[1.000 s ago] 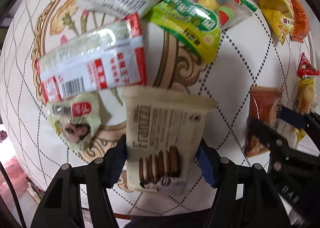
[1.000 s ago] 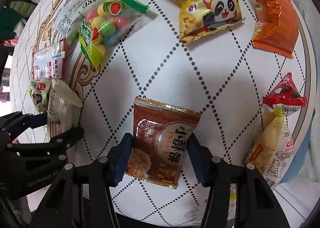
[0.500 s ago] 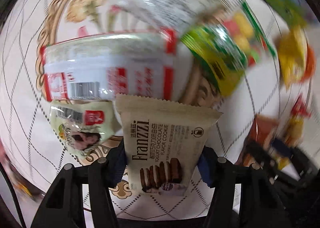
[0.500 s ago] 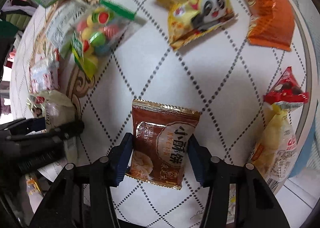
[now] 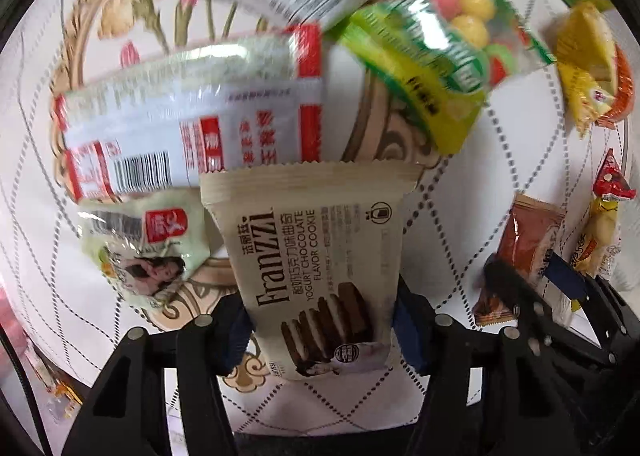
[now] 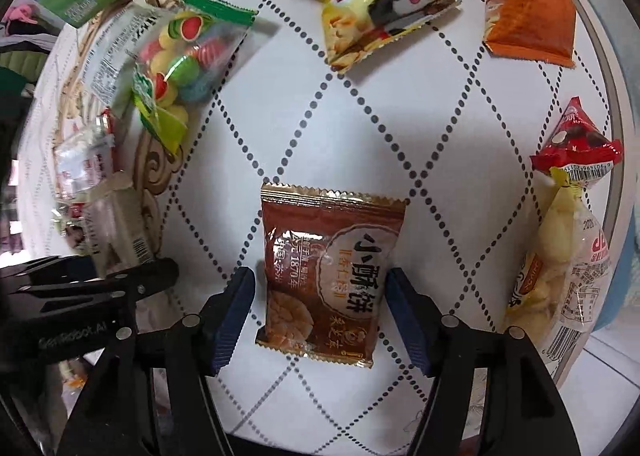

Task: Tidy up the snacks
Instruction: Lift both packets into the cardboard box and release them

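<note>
Cream-coloured, the cookie packet (image 5: 320,256) sat low in the frame's centre, clamped between the left gripper (image 5: 322,330) pads, whose jaws had just been closing. The right gripper (image 6: 320,310) had the brown biscuit packet (image 6: 328,272) between its blue pads (image 6: 234,310), low centre above the patterned tablecloth (image 6: 440,136); its jaws had just been opening, and whether they pressed it I couldn't tell.

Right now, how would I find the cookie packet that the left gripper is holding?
Look at the round white table with dotted diamond lines. Near its flowery middle, the left gripper pinches a cream cookie packet. Unlike the red-and-white packet beside it, it shows dark chocolate sandwich cookies and says Franzzi.
</note>
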A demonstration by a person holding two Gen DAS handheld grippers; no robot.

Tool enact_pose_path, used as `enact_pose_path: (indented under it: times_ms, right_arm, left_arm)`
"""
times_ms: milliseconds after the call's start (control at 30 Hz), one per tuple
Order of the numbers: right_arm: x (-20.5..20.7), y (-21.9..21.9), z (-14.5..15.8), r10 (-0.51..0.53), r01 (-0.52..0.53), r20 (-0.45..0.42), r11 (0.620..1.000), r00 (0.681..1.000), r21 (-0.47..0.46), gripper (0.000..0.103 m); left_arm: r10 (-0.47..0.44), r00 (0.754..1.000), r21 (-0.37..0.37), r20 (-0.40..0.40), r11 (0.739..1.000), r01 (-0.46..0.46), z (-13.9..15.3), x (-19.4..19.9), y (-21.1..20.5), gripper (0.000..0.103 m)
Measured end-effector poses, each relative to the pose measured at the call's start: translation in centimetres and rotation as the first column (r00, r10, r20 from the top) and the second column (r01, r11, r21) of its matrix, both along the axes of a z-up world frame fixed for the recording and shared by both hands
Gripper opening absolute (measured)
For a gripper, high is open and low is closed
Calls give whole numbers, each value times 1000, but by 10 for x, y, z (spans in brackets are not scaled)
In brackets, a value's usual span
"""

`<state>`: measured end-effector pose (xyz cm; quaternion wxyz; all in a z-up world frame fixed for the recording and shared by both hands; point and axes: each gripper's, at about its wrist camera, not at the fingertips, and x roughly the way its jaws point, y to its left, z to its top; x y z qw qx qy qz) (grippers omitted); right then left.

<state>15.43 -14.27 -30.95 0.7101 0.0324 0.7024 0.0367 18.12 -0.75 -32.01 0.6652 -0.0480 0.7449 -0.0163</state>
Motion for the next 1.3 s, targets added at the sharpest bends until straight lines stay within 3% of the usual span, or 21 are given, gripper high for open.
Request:
enact_pose_path:
  times_ms: [233, 433, 533, 667, 800, 900, 1033, 1300]
  right_arm:
    - [-6, -5, 24, -10, 7, 57, 998, 998, 61, 58]
    - [-6, -19, 81, -7, -14, 131, 988, 991, 155, 58]
    - [19, -28, 120, -17, -20, 187, 980, 982, 196, 58]
    - [55, -52, 173, -48, -21, 287, 972, 957, 234, 58]
    - [107, -54, 210, -73, -18, 386, 974, 920, 227, 58]
    - [156, -58, 225, -60, -24, 429, 982, 901, 187, 58]
    - [240, -47, 236, -30, -12, 460, 996, 887, 87, 58]
    - [349, -43, 192, 10, -10, 373, 1000, 928, 0, 58]
  left_arm:
    - [-29, 994, 12, 106, 1000, 28, 50, -12, -18, 57]
    - [-68, 978, -64, 199, 994, 83, 117, -13, -22, 57]
    - [-74, 960, -107, 271, 989, 107, 158, -9, -23, 57]
    - [-86, 930, -140, 358, 980, 145, 212, 35, -26, 57]
    - [-100, 907, -122, 409, 979, 163, 244, 98, 1, 57]
    - [-111, 902, -71, 418, 985, 154, 256, 160, 13, 57]
    - [-119, 923, -25, 367, 990, 138, 233, 227, 30, 57]
    - [-114, 956, 43, 270, 993, 106, 197, 320, 58, 57]
